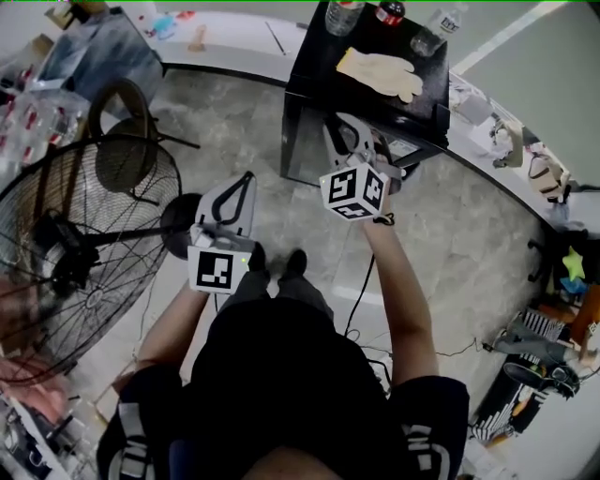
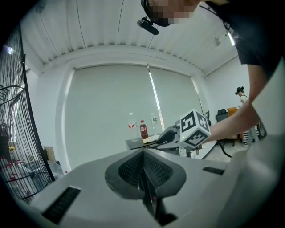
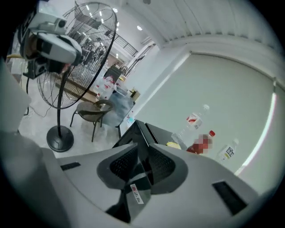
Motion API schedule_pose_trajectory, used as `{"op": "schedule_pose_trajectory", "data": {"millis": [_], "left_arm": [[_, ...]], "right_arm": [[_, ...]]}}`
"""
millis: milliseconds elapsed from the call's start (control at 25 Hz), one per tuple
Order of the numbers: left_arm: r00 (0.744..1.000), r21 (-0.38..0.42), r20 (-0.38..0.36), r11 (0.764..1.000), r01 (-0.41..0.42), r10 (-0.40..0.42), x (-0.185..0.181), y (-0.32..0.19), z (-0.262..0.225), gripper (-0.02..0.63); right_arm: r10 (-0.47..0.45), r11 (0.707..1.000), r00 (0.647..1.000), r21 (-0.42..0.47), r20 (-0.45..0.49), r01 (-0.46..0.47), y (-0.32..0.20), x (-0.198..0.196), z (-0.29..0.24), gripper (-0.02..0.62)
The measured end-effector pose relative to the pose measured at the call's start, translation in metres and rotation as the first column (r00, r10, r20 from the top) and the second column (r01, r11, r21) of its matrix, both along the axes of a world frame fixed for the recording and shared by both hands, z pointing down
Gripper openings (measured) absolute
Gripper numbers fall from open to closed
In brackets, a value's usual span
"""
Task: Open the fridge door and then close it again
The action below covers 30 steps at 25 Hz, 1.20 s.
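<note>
Nearest is the person's dark-shirted torso, with both forearms reaching forward over a grey stone floor [image 1: 234, 112]. The left gripper [image 1: 246, 180] is held out in front of the left hand, well short of the fridge. Its own view shows the jaws clenched together with nothing between them [image 2: 143, 153]. A large wire fan [image 1: 84, 244] stands on the floor to its left, with a brown chair [image 1: 127, 141] beyond that. Farther on and to the right, the right gripper [image 1: 339, 131] reaches to the front of the black fridge [image 1: 305, 141], its marker cube [image 1: 354, 192] facing up. In its own view the jaws [image 3: 141, 147] have drawn in on a thin dark panel that runs between the pads. It looks like the edge of the fridge door [image 3: 131, 136], grasped there, though the dark surfaces blend and the contact is hard to confirm. The fridge sits against the near edge of a white counter [image 1: 244, 47]. On its top lie a pair of pale gloves [image 1: 380, 73], and behind them stand three bottles [image 1: 389, 11] along the far edge.
</note>
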<state>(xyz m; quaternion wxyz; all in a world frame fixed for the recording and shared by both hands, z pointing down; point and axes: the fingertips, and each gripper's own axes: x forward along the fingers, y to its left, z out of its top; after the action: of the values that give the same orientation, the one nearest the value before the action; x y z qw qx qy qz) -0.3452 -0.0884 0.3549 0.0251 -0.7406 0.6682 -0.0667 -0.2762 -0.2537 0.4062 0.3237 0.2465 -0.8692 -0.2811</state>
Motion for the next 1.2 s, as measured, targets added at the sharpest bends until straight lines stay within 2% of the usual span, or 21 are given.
{"op": "schedule_pose_trajectory", "data": {"millis": [160,360,440,600,800,960,1200], "left_arm": [[1.000,0.023,0.004,1.000,0.013,-0.013,-0.001,0.000,-0.005,0.023],[0.999,0.048,-0.006,0.998,0.036,-0.036,-0.004,0.003,-0.012,0.023],[0.999,0.056,-0.017,0.997,0.047,-0.046,-0.006,0.005,-0.015,0.023],[0.998,0.069,-0.010,0.996,0.057,-0.056,-0.004,0.005,-0.020,0.023],[0.997,0.101,-0.024,0.992,0.070,-0.068,-0.003,0.003,-0.029,0.023],[0.998,0.135,-0.013,0.988,0.069,-0.068,-0.002,0.003,-0.034,0.023],[0.996,0.159,-0.020,0.983,0.091,-0.089,-0.003,0.006,-0.043,0.023]], "right_arm": [[0.021,0.997,0.990,-0.076,0.143,-0.010,0.015,0.017,-0.016,0.035],[0.075,0.989,0.954,-0.146,0.290,-0.034,0.030,0.042,-0.037,0.021],[0.102,0.982,0.929,-0.187,0.356,-0.036,0.037,0.051,-0.046,0.020],[0.157,0.962,0.852,-0.271,0.499,-0.019,0.051,0.074,-0.064,0.020],[0.225,0.952,0.793,-0.300,0.567,-0.055,0.067,0.105,-0.078,0.020],[0.248,0.953,0.769,-0.291,0.590,-0.085,0.078,0.122,-0.086,0.020],[0.300,0.947,0.706,-0.286,0.641,-0.143,0.086,0.147,-0.098,0.020]]}}
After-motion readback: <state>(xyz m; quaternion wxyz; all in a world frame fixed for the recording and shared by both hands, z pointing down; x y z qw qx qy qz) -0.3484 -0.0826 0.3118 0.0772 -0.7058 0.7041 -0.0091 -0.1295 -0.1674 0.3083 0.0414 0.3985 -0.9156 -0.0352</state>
